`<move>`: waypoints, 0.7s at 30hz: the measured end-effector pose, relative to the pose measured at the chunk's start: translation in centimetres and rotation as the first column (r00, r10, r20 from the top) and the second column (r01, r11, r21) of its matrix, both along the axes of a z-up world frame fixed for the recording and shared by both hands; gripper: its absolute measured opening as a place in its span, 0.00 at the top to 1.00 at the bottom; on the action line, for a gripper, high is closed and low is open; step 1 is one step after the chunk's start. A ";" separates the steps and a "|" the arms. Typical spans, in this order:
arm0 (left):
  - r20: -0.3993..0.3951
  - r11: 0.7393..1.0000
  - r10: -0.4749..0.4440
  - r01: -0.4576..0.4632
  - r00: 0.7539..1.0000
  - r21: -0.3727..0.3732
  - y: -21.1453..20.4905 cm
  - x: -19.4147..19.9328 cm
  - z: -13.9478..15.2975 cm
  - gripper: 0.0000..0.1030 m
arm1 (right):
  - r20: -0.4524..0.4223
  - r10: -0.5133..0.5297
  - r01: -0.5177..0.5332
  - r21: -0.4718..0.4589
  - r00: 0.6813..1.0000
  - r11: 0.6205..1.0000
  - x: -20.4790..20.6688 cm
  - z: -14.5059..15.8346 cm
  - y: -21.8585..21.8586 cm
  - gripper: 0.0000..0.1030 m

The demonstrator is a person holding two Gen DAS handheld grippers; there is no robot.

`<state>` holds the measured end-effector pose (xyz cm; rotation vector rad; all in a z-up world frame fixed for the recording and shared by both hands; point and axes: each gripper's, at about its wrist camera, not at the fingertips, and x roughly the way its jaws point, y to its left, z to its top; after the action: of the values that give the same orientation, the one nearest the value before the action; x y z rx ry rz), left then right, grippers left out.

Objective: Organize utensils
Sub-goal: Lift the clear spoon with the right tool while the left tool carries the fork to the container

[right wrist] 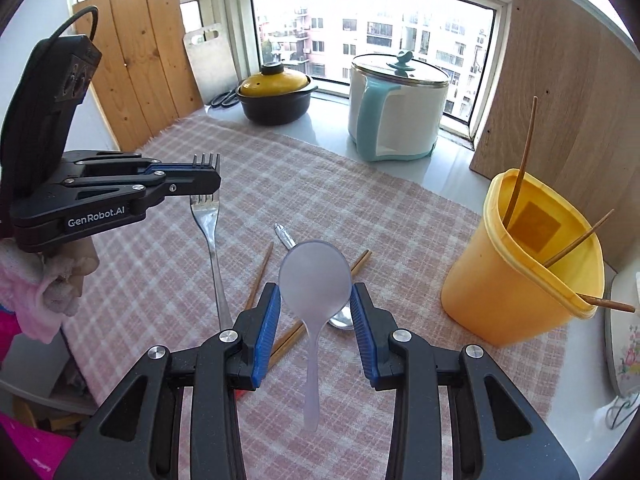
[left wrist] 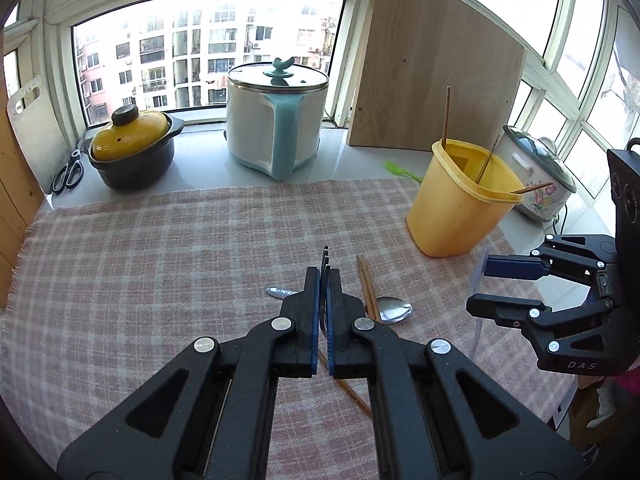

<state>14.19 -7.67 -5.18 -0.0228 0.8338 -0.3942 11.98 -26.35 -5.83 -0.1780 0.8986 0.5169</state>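
My left gripper (left wrist: 325, 276) is shut on the head of a metal fork (left wrist: 326, 255); in the right wrist view its tines stick out past the fingertips and the handle (right wrist: 214, 256) hangs down. My right gripper (right wrist: 316, 292) is shut on the bowl of a translucent plastic spoon (right wrist: 315, 276), handle hanging toward the camera. Both are lifted above the checked cloth (left wrist: 160, 260). On the cloth lie a metal spoon (left wrist: 394, 309) and wooden chopsticks (left wrist: 368, 288). A yellow container (left wrist: 456, 208) at the right holds three chopsticks (right wrist: 524, 152).
A black pot with a yellow lid (left wrist: 132, 152), scissors (left wrist: 68, 172) and a white-and-teal electric pot (left wrist: 276, 120) stand along the window sill. A wooden board (left wrist: 432, 80) leans behind the container. A floral cooker (left wrist: 536, 176) sits at the far right, and a green utensil (left wrist: 400, 172) lies near it.
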 end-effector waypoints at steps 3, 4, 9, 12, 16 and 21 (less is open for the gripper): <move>0.022 1.000 -0.003 0.003 1.000 -0.004 -0.6 -0.4 1.0 1.00 | 0.021 -0.009 0.009 0.013 1.000 1.000 -0.1 0.9 -0.9 0.67; 0.030 1.000 -0.005 0.005 1.000 -0.006 -0.9 -0.6 1.4 1.00 | 0.030 -0.013 0.012 0.017 0.999 1.000 -0.2 1.2 -1.2 0.67; 0.072 1.000 -0.018 0.020 0.997 -0.022 -2.3 -0.8 3.6 1.00 | 0.071 -0.036 0.033 0.044 0.997 0.998 -0.2 3.2 -3.0 0.67; 0.100 0.999 -0.027 0.031 0.995 -0.032 -3.3 -0.7 4.9 1.00 | 0.096 -0.055 0.049 0.067 0.994 0.997 0.1 4.6 -4.3 0.67; 0.132 0.998 -0.041 0.047 0.990 -0.041 -5.1 -0.2 6.4 1.00 | 0.128 -0.083 0.071 0.091 0.988 0.993 0.8 6.3 -6.5 0.67; 0.161 0.997 -0.050 0.059 0.986 -0.049 -7.4 0.8 7.8 1.00 | 0.172 -0.135 0.119 0.105 0.976 0.987 2.3 7.9 -9.2 0.67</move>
<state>15.03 -15.12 2.63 -0.0182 0.6664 -0.4640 14.25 -35.60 2.06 -0.0789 0.7038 0.4159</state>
